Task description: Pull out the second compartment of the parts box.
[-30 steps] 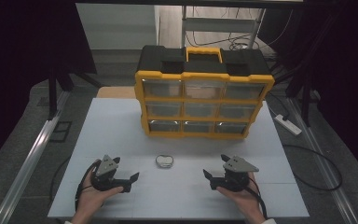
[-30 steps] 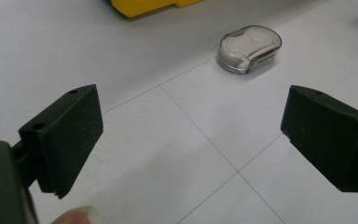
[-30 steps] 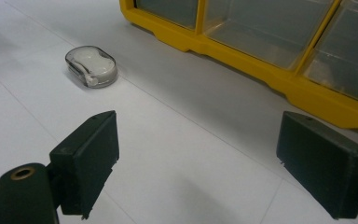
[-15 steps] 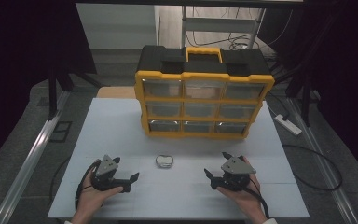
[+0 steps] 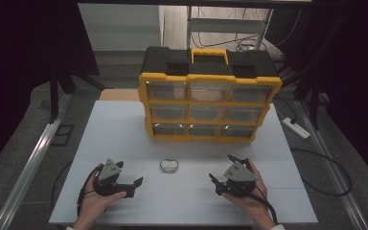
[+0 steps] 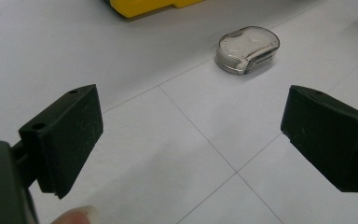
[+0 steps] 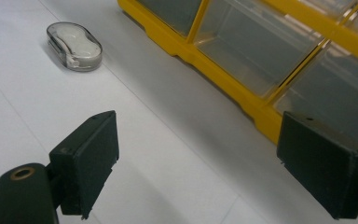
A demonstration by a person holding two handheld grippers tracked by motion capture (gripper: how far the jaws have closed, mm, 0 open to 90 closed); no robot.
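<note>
Case (image 5: 169,165), small, clear and low, lies on the surface (image 5: 124,129) in front of the organizer (image 5: 210,103), between both grippers, so the left gripper (image 5: 135,182), fingers wide apart like the right gripper's (image 5: 212,179), should descend squarely and straddle its narrow sides before closing.

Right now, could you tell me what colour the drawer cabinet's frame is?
Yellow frame with a black top, clearest in the high view.

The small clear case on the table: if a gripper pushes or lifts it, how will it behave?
The small clear case looks like hard, glossy plastic, so probably stiff and somewhat slippery between the jaws. It lies flat and low on the white table, so a push would likely slide it, not tip it. It seems light.
</note>
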